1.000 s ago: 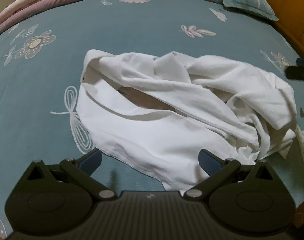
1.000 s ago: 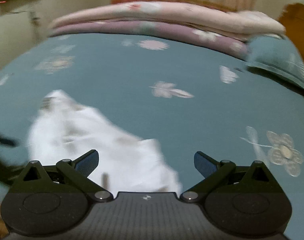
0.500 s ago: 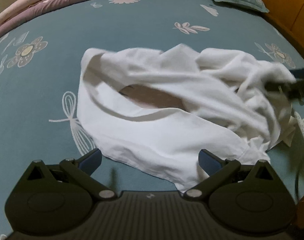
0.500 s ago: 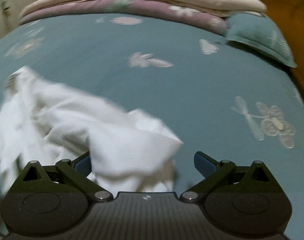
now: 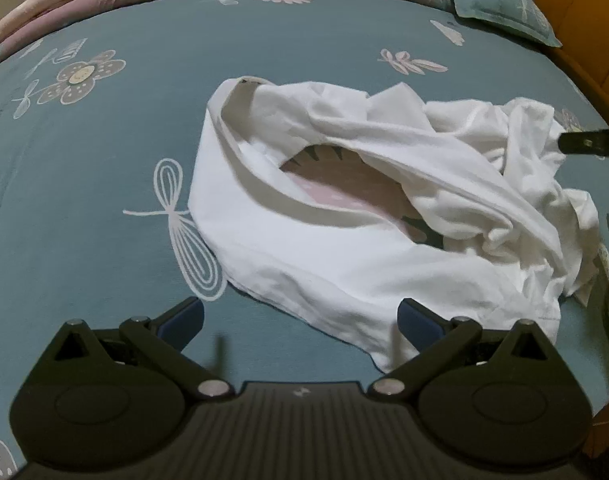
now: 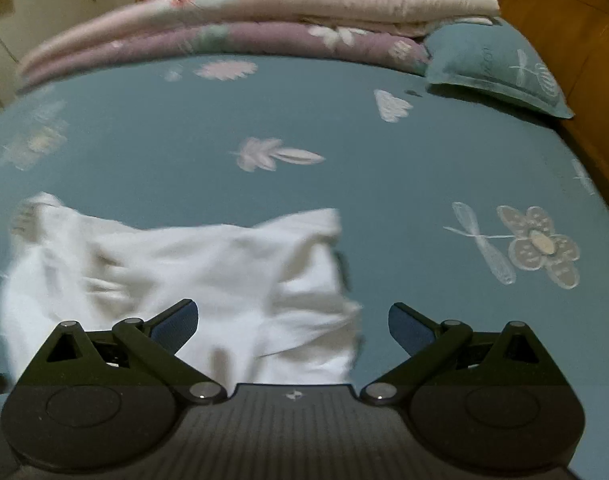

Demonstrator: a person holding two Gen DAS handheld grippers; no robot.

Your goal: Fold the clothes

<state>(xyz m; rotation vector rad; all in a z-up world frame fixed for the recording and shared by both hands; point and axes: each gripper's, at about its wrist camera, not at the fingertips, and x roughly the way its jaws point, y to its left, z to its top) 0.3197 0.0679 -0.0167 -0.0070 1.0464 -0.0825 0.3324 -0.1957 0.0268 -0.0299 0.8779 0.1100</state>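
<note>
A crumpled white garment (image 5: 344, 248) lies on the teal flowered bedsheet (image 5: 104, 184), its opening gaping to show a pink printed inside. My left gripper (image 5: 300, 316) hovers open just short of the garment's near hem, nothing between its fingers. In the right wrist view the same white garment (image 6: 208, 280) appears blurred at lower left, and my right gripper (image 6: 292, 320) stands open over its right edge, holding nothing. A dark finger of the right gripper (image 5: 588, 144) shows at the far right of the left wrist view, against the bunched cloth.
Folded pink and purple quilts (image 6: 244, 28) are stacked along the far side of the bed. A teal pillow (image 6: 492, 68) lies at the back right against a wooden headboard (image 6: 572, 40). Bare sheet (image 6: 424, 184) stretches right of the garment.
The right gripper has swung over the garment's right side and the bunched cloth there has shifted. The left gripper stays in front of the hem, open as before.
</note>
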